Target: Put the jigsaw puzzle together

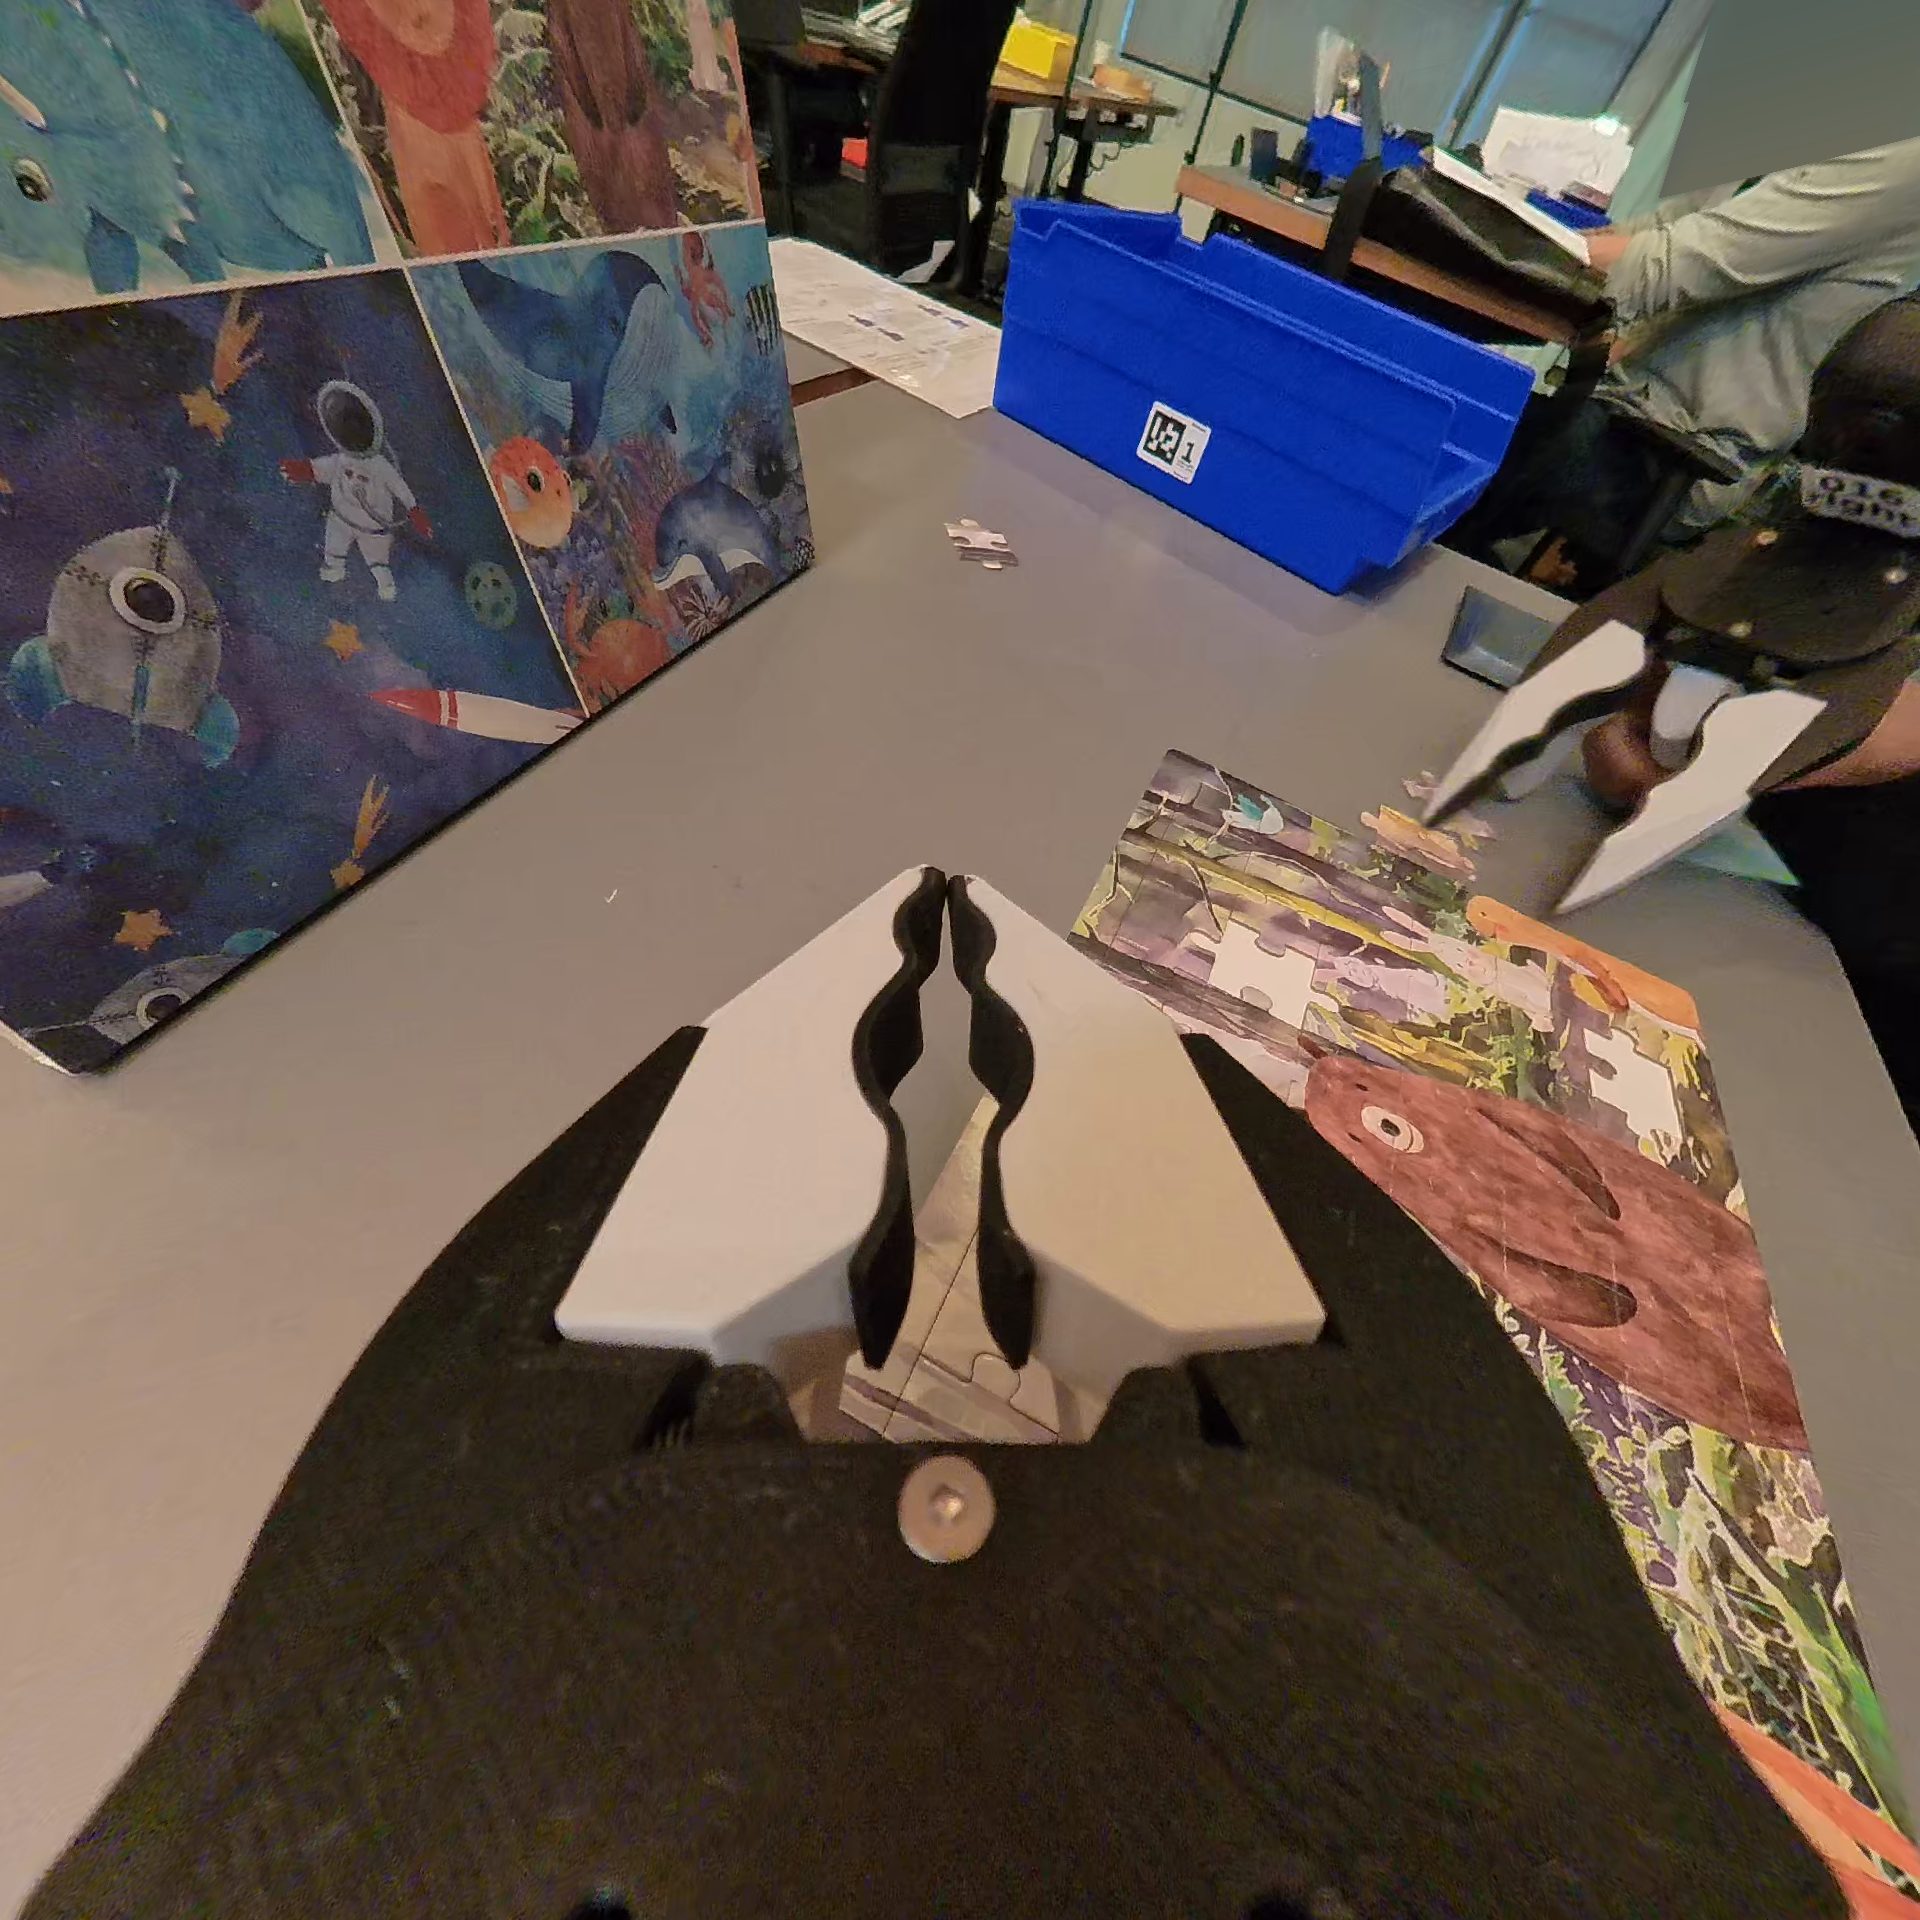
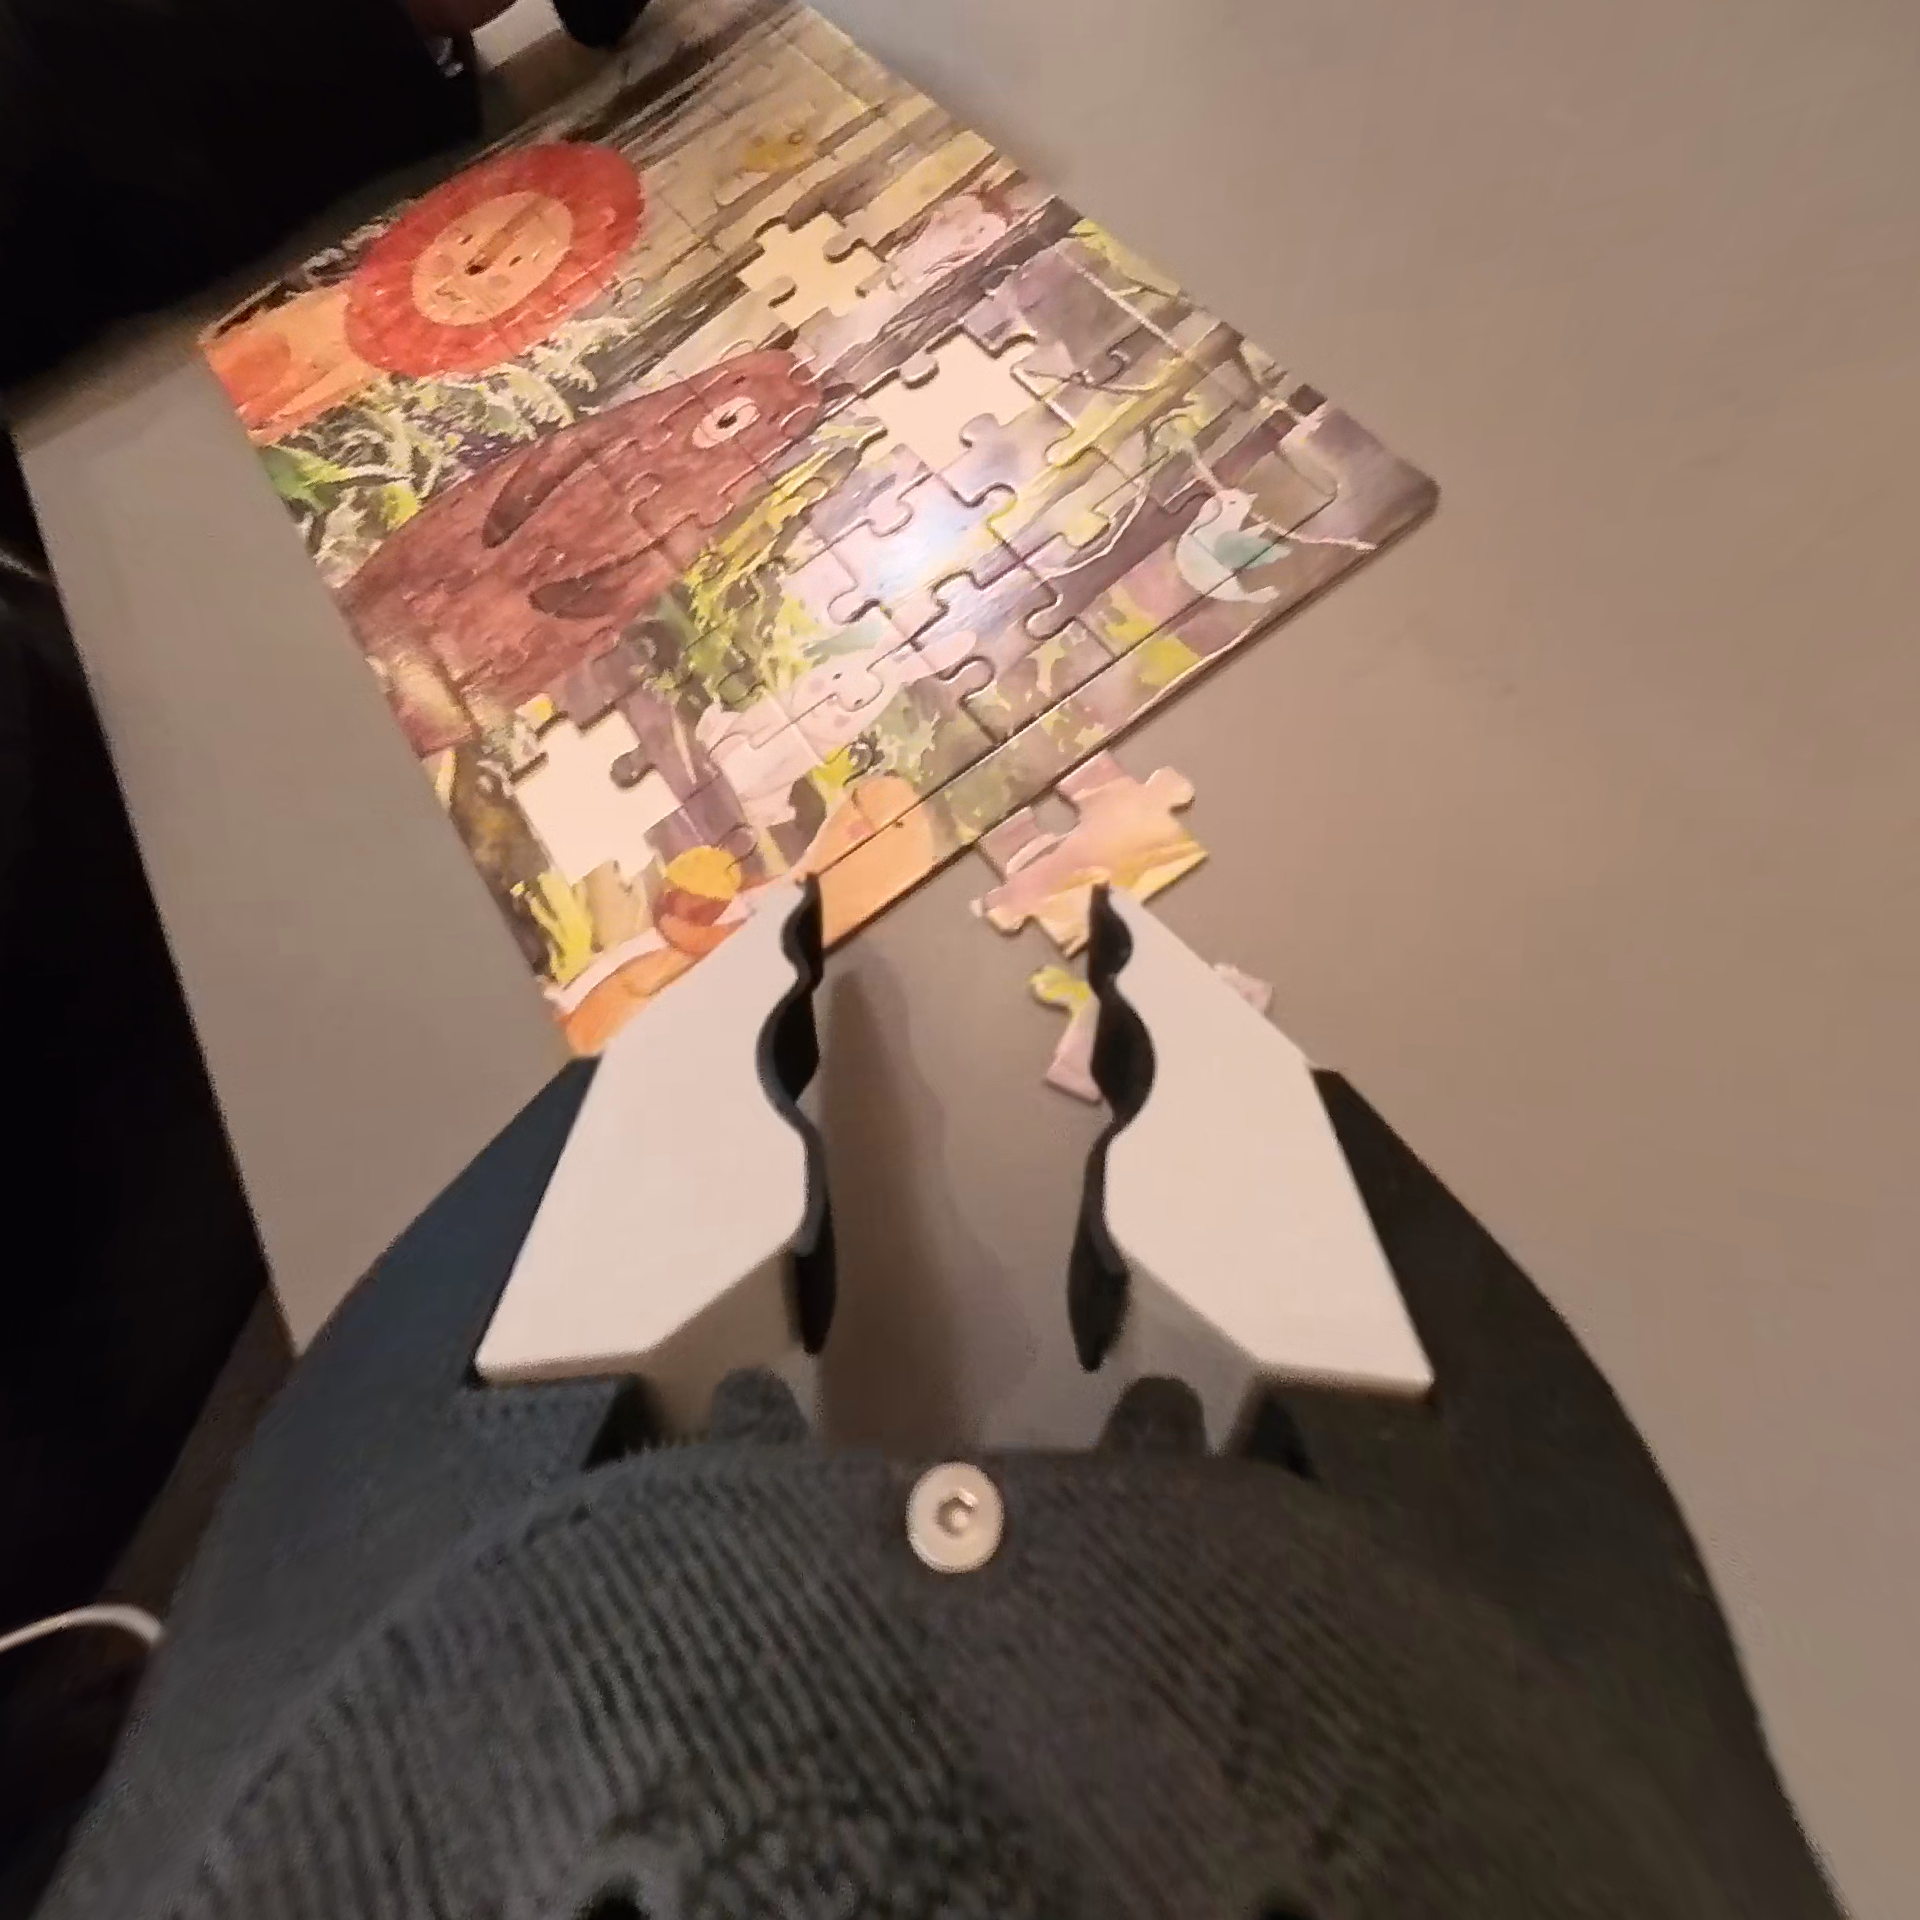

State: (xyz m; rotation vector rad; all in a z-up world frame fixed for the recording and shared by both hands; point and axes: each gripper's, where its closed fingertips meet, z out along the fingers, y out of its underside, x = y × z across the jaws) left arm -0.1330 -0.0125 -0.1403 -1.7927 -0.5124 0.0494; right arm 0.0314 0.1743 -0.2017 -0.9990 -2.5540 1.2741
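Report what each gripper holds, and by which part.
Nothing is held. Left gripper: jaws shut and empty above the table. Right gripper: jaws open, empty, near loose puzzle pieces.

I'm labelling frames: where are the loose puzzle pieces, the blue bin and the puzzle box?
loose puzzle pieces (image 2: 1101, 847), right wrist view, pale top piece.
blue bin (image 1: 1247, 384), left wrist view, front wall.
puzzle box (image 1: 312, 582), left wrist view, space-picture face.

Lab or workshop: blue bin (image 1: 1247, 384), cluttered workbenches (image 1: 1081, 94) behind.
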